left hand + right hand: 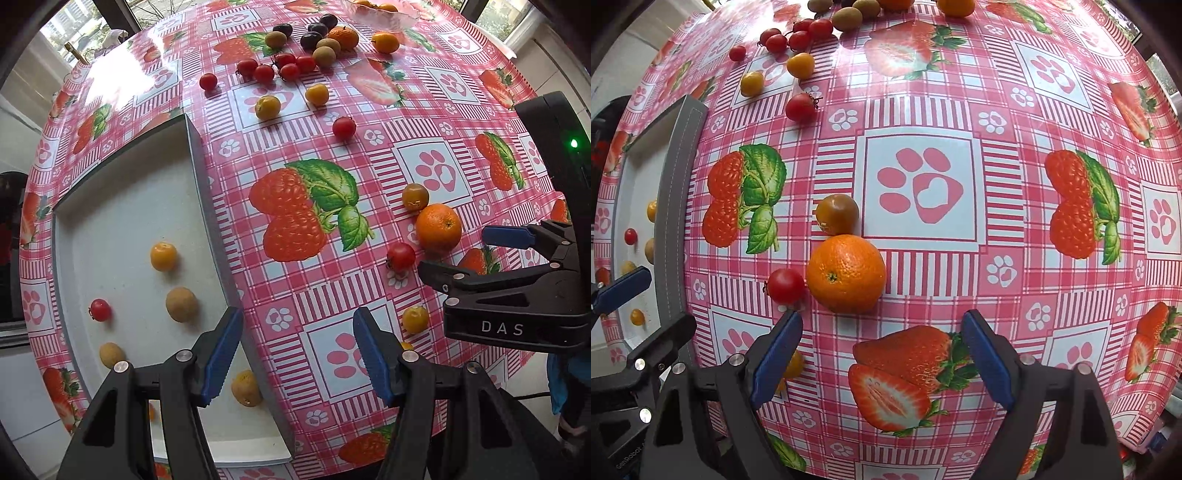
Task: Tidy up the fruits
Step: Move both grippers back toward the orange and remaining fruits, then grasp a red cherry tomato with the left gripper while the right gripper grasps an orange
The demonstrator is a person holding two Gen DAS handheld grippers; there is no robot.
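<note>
Fruit lies scattered over the desk [1015,122] under its glossy pink plaid cloth printed with strawberries and paw marks. In the right wrist view, the round orange citrus fruit [846,274] sits left of centre, touching a small red cherry tomato [785,286] on its left, with a brownish-green tomato [837,214] just above it. The right gripper [882,350] hangs at the bottom of the frame, its blue-padded fingers spread wide and holding nothing; the orange lies just beyond the left fingertip.

In the left wrist view, the shallow white rectangular tray with a grey rim [207,206] fills the lower left. Inside it are a yellow cherry tomato [163,256], a small red tomato [100,309] and three tan round fruits, possibly longans [181,304], though the blur makes that uncertain. The left gripper [295,354] hovers at the bottom centre, fingers spread apart and empty, straddling the tray's right rim.

At the top of that frame sits a cluster of red cherry tomatoes [275,68], beside dark plums [312,40], a mandarin [343,38] and a clear glass dish [384,14].
</note>
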